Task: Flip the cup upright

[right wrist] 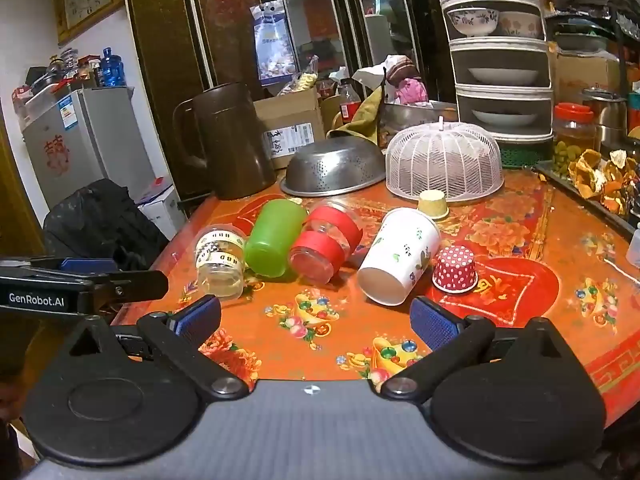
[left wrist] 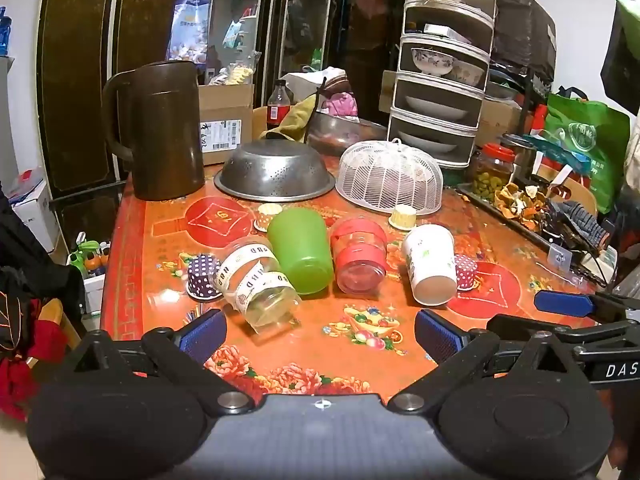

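Four cups lie on their sides in a row on the red, flower-patterned worktop (left wrist: pixel 168 240): a clear cup with lettered tape bands (left wrist: pixel 256 280), a green cup (left wrist: pixel 301 249), a clear cup with red bands (left wrist: pixel 359 258) and a white paper cup with a leaf print (left wrist: pixel 430 264). The green cup touches the taped cup on one side and the red-banded cup on the other; the paper cup lies slightly apart, its open mouth facing the cameras. Small cupcake liners sit mouth-down around the row: a purple dotted one (left wrist: pixel 203 277) beside the taped cup, a red dotted one (right wrist: pixel 455 270) beside the paper cup, a yellow one (right wrist: pixel 433 204) behind it. Further back stand a brown pitcher (left wrist: pixel 160 130), an inverted steel colander (left wrist: pixel 275 171) and a white mesh food cover (left wrist: pixel 390 178). The left hand-held gripper (left wrist: pixel 320 338) and the right hand-held gripper (right wrist: pixel 316 320) hover near the front edge, each with jaws spread wide and holding nothing, short of the cups.
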{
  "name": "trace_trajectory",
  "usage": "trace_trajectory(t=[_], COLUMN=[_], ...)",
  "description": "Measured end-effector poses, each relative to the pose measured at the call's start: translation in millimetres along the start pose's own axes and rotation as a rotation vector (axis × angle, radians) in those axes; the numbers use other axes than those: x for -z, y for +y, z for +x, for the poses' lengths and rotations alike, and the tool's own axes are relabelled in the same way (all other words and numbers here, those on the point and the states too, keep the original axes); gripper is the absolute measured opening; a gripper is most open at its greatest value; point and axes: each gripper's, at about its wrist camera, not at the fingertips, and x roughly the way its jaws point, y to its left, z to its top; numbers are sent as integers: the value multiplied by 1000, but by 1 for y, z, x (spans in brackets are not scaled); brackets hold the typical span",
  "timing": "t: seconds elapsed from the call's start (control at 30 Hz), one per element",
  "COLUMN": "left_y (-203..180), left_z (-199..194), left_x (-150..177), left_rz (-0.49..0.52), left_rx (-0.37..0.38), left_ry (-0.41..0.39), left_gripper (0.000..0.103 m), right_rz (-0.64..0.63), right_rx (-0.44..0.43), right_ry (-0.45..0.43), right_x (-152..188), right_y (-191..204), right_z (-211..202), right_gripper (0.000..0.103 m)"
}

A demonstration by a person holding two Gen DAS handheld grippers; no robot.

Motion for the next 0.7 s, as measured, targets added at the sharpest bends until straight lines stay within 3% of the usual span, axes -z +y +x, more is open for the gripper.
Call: trace_trajectory(t=[0.7], left_y=[-1], left_z=[1], left_x=[0], left_rz=[-1], left_rx=[4], left_ry=[5], left_gripper=[101], right_rz=[15], right_rx=[-11], right_ry=[-4], right_x=[-1], right_y=[-2], right_z=[-3], right_gripper=[102])
